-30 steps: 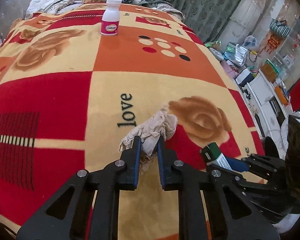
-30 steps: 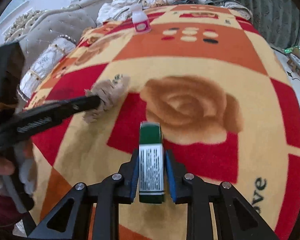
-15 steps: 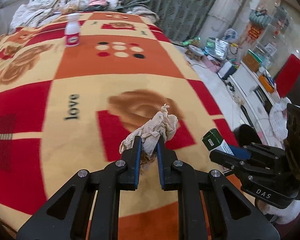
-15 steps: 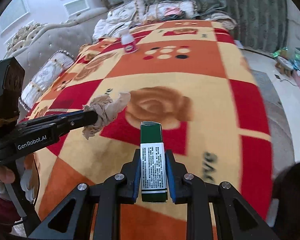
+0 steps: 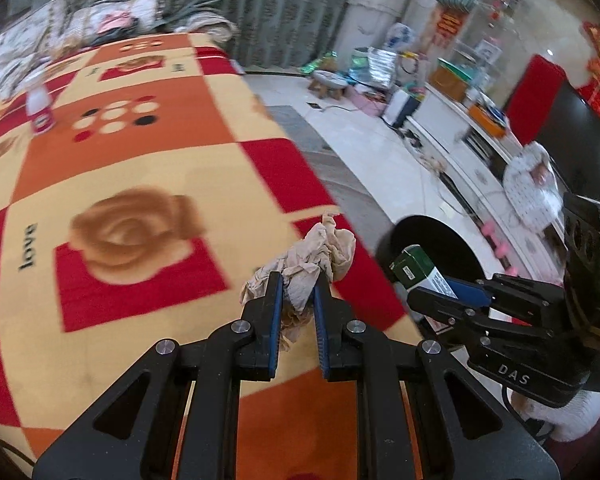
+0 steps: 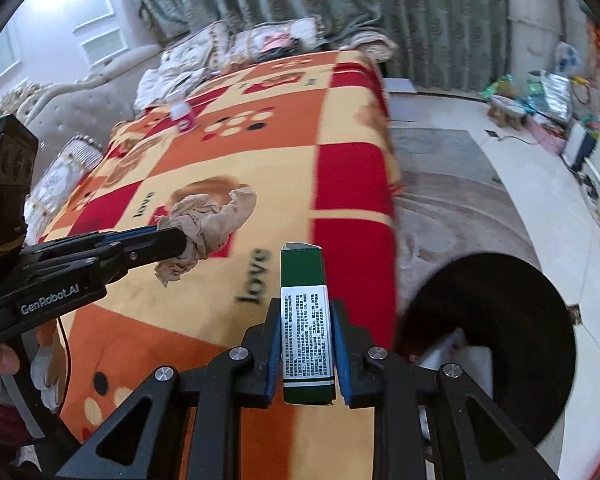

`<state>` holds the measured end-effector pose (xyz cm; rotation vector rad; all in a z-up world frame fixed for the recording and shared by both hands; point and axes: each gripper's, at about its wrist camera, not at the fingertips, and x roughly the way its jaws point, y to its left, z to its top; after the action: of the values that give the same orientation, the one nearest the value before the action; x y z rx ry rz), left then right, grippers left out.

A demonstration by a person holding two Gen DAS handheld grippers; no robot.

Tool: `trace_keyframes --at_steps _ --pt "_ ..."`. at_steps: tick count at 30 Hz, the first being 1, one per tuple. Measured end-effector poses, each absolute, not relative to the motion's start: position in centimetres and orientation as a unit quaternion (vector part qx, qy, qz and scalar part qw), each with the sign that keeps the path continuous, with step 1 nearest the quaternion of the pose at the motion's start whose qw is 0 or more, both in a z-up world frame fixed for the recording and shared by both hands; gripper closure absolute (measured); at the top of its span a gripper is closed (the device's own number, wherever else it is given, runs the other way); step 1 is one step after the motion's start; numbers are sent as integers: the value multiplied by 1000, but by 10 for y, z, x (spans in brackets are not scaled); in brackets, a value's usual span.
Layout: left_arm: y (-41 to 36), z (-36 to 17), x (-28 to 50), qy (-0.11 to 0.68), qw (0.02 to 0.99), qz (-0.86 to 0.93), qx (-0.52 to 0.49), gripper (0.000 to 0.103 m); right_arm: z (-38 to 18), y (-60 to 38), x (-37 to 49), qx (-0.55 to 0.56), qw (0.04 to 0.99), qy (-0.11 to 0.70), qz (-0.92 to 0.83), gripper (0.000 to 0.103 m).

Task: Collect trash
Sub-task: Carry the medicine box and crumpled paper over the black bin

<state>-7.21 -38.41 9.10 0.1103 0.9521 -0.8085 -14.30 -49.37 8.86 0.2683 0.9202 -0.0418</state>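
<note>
So both pickups look done; my left claw (image 5: 296,280) pinches the tissue (image 5: 312,256) above the bed's (image 5: 148,160) right edge; my right claw (image 6: 305,320) pinches the box (image 6: 305,320) near the bin (image 6: 500,320); dropping remains; the bottle (image 5: 40,110) waits by the far edge.

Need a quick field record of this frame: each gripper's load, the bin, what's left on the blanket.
left gripper: shut on crumpled tissue, held above the blanket
right gripper: shut on green box, upright between the fingers, white label facing the camera
bin: black, round, on the floor beside the blanket's edge, right of both grippers; something pale inside, blurred
blanket: orange, red and cream, rose and "love" print
remaining item: white bottle with pink label, upright at the far end
</note>
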Motion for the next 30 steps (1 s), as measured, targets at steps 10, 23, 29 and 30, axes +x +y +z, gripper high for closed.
trace_keyframes --at_steps 10,23,29,30 --pt "-441 88 -95 445 793 -409 79 91 83 -549 -184 166 882 435 -72 81" --pt "-477 81 -112 452 777 -429 91 91 77 -584 -210 192 877 428 -100 81" --pt "-491 76 -117 459 768 -438 90 91 74 -593 -219 200 875 427 -109 81" --pt "-494 74 -118 461 766 -439 91 91 73 -595 -220 202 874 427 -111 81"
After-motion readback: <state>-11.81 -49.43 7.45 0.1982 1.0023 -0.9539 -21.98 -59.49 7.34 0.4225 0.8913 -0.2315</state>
